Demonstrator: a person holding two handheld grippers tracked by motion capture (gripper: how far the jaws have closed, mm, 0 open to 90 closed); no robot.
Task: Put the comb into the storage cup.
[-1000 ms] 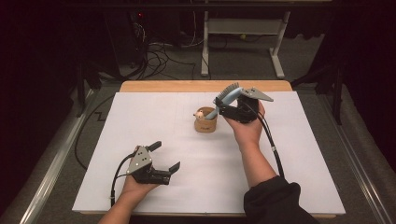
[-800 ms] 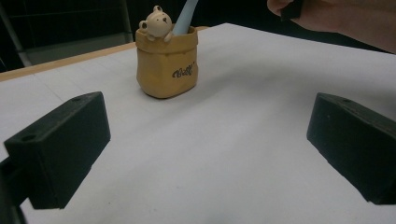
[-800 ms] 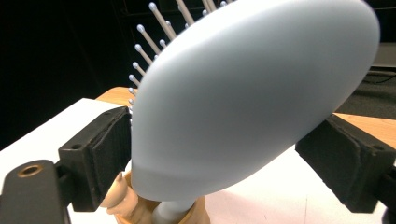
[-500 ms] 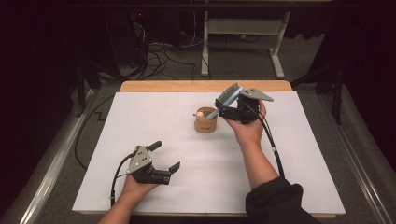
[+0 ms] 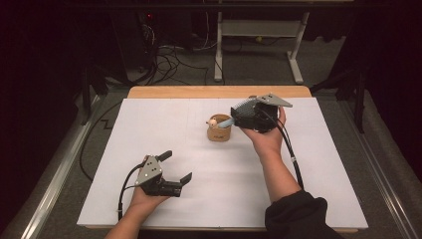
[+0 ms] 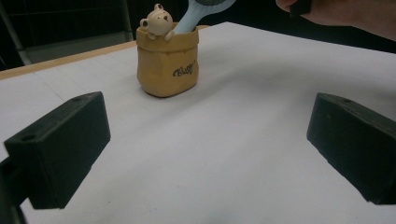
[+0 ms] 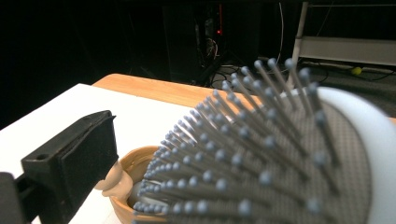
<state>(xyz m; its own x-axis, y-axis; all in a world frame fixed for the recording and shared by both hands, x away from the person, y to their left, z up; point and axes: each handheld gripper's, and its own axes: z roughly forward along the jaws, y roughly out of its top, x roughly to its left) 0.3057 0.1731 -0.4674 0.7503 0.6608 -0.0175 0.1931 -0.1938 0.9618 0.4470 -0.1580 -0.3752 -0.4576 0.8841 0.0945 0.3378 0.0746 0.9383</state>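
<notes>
A tan pot (image 5: 219,132) with a small bear figure on its rim stands near the middle of the worktop (image 5: 149,124), toward the far edge. A pale blue hairbrush (image 5: 242,110) has its handle in the pot and leans toward the right gripper (image 5: 247,115), whose fingers have just been opening and stand wide beside the bristled head. The left gripper (image 5: 175,167) rests near the front edge, fingers spread wide and empty.

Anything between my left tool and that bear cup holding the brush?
Nothing visible. From the left tool up to the bear cup there is just bare white table, seen from above and along the tool's open jaws. The brush leans out of the cup's top, off that path.
</notes>
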